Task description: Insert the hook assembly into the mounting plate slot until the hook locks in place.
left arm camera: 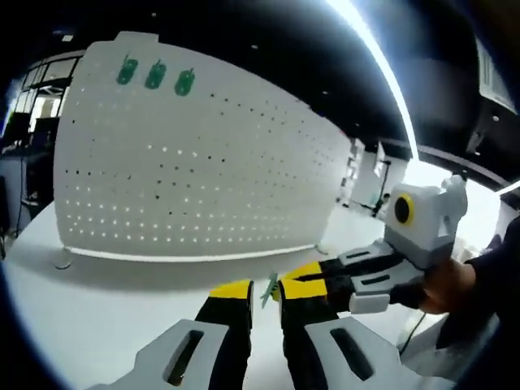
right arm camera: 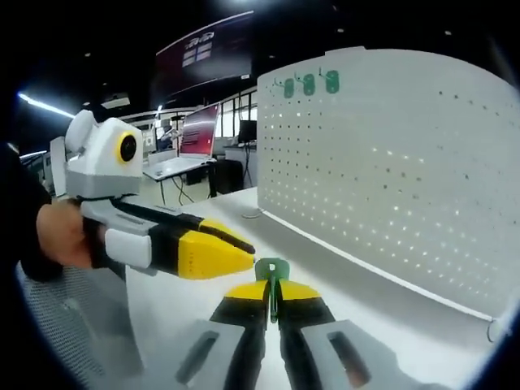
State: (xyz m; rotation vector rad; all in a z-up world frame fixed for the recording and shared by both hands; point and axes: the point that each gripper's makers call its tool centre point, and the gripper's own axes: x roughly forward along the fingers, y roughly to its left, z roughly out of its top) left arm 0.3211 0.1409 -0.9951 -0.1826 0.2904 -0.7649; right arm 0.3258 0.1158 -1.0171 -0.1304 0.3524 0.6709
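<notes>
- Right gripper (right arm camera: 274, 294), closest to its own lens, has its yellow-tipped jaws pinched tight on a small green hook (right arm camera: 272, 272); the hook's flat head pokes up just above the tips, upright.
- From the left gripper view, that same green hook (left arm camera: 268, 290) is a thin sliver sitting between the left gripper (left arm camera: 265, 294) tips and the yellow nose of the right gripper (left arm camera: 325, 284) coming in from the right.
- Left gripper's own jaws stand narrow, a slim gap between them; whether they actually touch the hook I cannot tell from here.
- In the right gripper view the left gripper (right arm camera: 213, 253) comes in from the left, its yellow tips drawn together to a point just beside the hook's head, very close, contact unclear.
- A hand (right arm camera: 67, 234) wraps the left gripper's handle; another hand (left arm camera: 448, 284) grips the right one.
- Both tools hover over a white table (left arm camera: 89, 317).
- Standing upright on that table, a big white pegboard (left arm camera: 195, 171) full of small holes; it is well apart from the grippers.
- Up along the pegboard's top edge, three green hooks (left arm camera: 156, 75) sit in a row, close together; they also show in the right gripper view (right arm camera: 309, 84).
- Off in the background, a laptop (right arm camera: 197, 134) with a pinkish screen on a desk, and a long ceiling light (left arm camera: 382, 65).
</notes>
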